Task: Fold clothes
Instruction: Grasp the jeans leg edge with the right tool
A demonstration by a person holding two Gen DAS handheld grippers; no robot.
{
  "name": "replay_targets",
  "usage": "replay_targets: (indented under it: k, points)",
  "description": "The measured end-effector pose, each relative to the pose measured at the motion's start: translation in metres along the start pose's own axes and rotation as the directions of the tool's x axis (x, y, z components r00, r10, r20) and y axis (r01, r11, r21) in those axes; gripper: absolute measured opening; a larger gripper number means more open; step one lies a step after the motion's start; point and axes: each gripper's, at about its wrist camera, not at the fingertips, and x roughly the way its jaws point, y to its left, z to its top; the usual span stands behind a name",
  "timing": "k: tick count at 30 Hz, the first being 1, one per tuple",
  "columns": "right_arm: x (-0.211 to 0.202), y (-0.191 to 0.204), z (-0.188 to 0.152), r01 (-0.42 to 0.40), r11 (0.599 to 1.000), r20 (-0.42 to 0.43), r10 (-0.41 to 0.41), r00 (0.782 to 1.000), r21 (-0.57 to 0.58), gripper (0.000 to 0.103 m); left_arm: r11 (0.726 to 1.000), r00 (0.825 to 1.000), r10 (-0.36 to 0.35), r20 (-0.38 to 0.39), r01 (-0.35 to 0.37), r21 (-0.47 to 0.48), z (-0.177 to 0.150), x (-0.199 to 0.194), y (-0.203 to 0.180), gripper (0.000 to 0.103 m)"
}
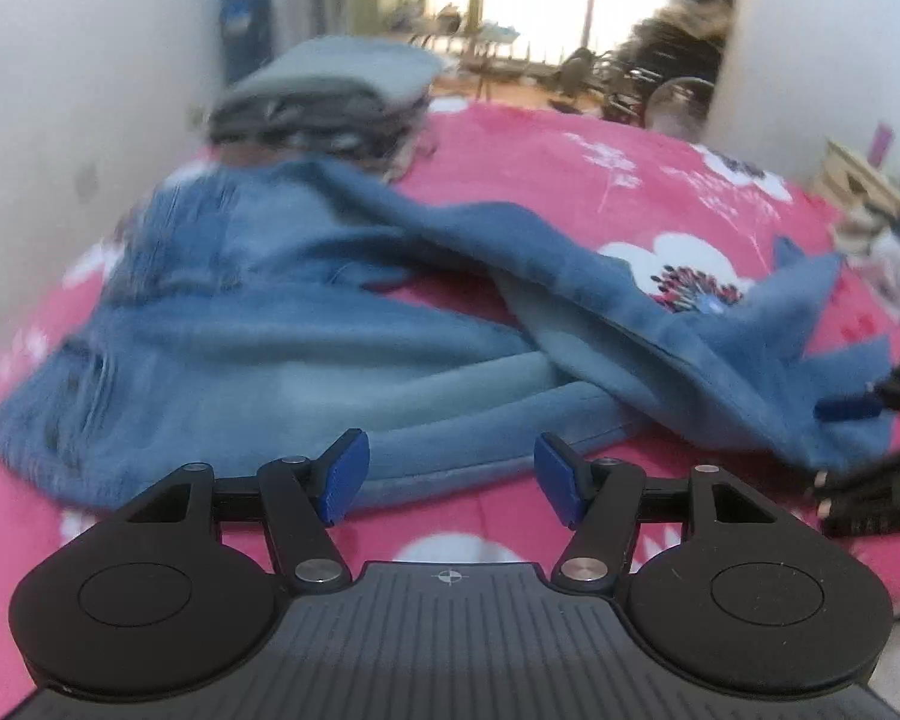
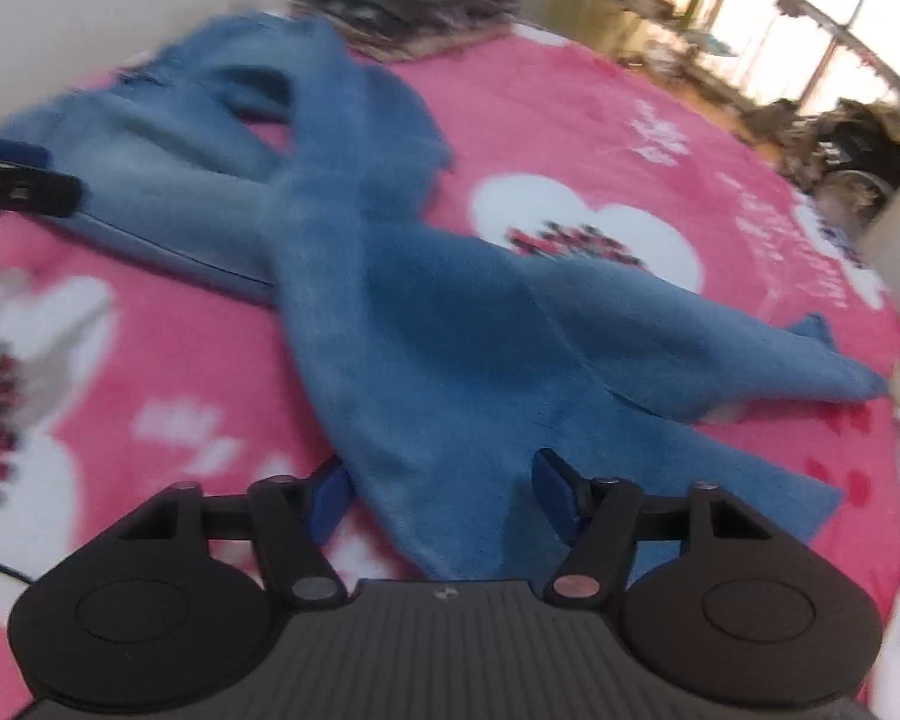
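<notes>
- A pair of blue jeans (image 1: 342, 324) lies spread across a bed covered by a pink blanket (image 1: 570, 168) printed with white flowers.
- In the left wrist view the jeans' paler, faded part lies to the left and near, with a seamed edge running just beyond the fingertips; a darker leg crosses over it and trails off to the right.
- The left gripper (image 1: 450, 474) hovers at the near edge of the jeans. Its fingers (image 1: 345, 477) stand apart with a clear gap, and only pink blanket and the denim's edge show between them; the blue pads press on nothing.
- In the right wrist view the darker leg (image 2: 426, 324) runs from the far left down toward the camera, and its near end lies between and under the fingers.
- The right gripper (image 2: 444, 489) sits over that near end. Its fingers (image 2: 555, 495) are parted about halfway, with denim filling the gap; the left pad is partly hidden by the cloth, and I cannot tell whether either pad presses on it.
- The right gripper also shows as a dark shape at the right edge of the left wrist view, at the leg's end.
- A stack of folded clothes (image 1: 330, 96) sits at the far left of the bed, by the wall, just beyond the jeans.
- Both views are blurred.
</notes>
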Motion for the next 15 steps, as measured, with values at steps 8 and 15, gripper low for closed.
replay_targets:
  k: [8, 15]
  points:
    - [-0.022, -0.023, 0.018, 0.029, 0.994, 0.096, -0.039, 0.995, 0.103, 0.005, 1.0, 1.0, 0.02, 0.01, -0.02, 0.017, -0.001, 0.027, -0.001, 0.061]
    - [-0.054, -0.086, 0.126, 0.119, 0.98, 0.249, -0.157, 0.956, 0.163, 0.004, 0.993, 0.999, 0.013, -0.05, -0.019, -0.115, -0.003, 0.047, 0.021, 0.061]
